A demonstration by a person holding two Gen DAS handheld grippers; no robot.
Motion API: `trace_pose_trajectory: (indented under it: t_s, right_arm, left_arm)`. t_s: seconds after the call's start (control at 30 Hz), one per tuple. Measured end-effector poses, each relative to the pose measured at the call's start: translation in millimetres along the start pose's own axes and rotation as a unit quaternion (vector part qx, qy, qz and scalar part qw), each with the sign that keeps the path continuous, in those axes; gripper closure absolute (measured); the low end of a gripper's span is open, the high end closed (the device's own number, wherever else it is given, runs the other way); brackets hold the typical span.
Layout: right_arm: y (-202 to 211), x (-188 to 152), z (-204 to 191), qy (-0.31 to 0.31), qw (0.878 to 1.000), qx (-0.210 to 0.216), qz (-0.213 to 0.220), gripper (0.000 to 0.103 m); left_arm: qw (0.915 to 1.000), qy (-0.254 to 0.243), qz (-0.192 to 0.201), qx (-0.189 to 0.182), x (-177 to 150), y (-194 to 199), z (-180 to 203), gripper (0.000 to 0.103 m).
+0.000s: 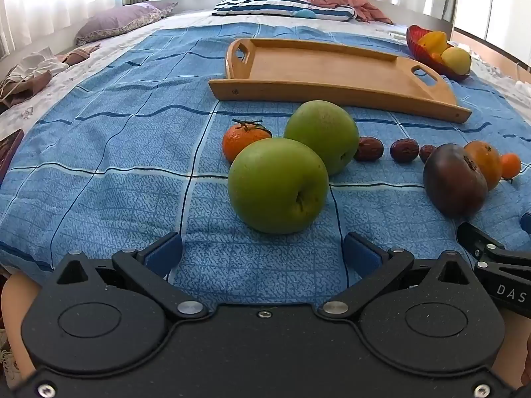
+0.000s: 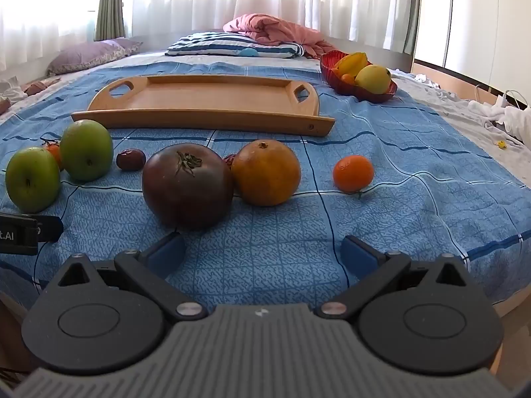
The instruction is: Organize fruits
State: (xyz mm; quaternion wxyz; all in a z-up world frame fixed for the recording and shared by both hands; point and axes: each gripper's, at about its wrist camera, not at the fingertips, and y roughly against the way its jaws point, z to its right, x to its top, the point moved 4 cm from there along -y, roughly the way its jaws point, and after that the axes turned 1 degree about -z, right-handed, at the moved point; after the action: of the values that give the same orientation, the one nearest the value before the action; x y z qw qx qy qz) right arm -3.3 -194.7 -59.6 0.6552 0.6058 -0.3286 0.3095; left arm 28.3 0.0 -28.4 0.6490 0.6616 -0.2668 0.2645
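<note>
- Left wrist view: left tongs (image 1: 264,252) spread wide and empty, tilted down over the blue bedspread (image 1: 99,179).
- Nearest green apple (image 1: 278,185) sat at 12 o'clock from the tongs, just beyond the tips, not between the pads; second green apple (image 1: 321,134) touching it at about 1 o'clock, small mandarin (image 1: 244,139) behind at 11 o'clock.
- Dark tomato (image 1: 454,179) at 2 o'clock; three dried dates (image 1: 369,148) in a row behind; empty wooden tray (image 1: 328,73) farther at 12 o'clock, red fruit bowl (image 1: 438,53) at 1 o'clock.
- Risk judged: round apple on soft bedding likely to roll if nudged by one pad first; closing could also knock its touching neighbour.
- Right wrist view: right tongs (image 2: 264,252) likewise spread wide, holding nothing.
- Dark tomato (image 2: 187,185) at 11 o'clock, just past the left pad; brownish orange (image 2: 266,172) touching it at 12 o'clock; small tangerine (image 2: 353,172) apart at 1 o'clock.
- Green apples at 10 o'clock, tray (image 2: 205,99) beyond at 12 o'clock.
- Risk judged: tomato probably soft, easily bruised by a hard squeeze; off-centre approach could shove it into the orange; both tongs close together, so a collision possible.
</note>
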Motion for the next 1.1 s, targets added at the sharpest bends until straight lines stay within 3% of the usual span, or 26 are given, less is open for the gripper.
trace_pose_trajectory:
  t_s: [1.1]
  right_arm:
    - [0.6,0.0,-1.9,0.001,1.0,-0.001,-0.001,0.0]
  left_arm:
    - [1.0,0.002,-0.004,0.0,0.8,-2.1,0.0,0.0]
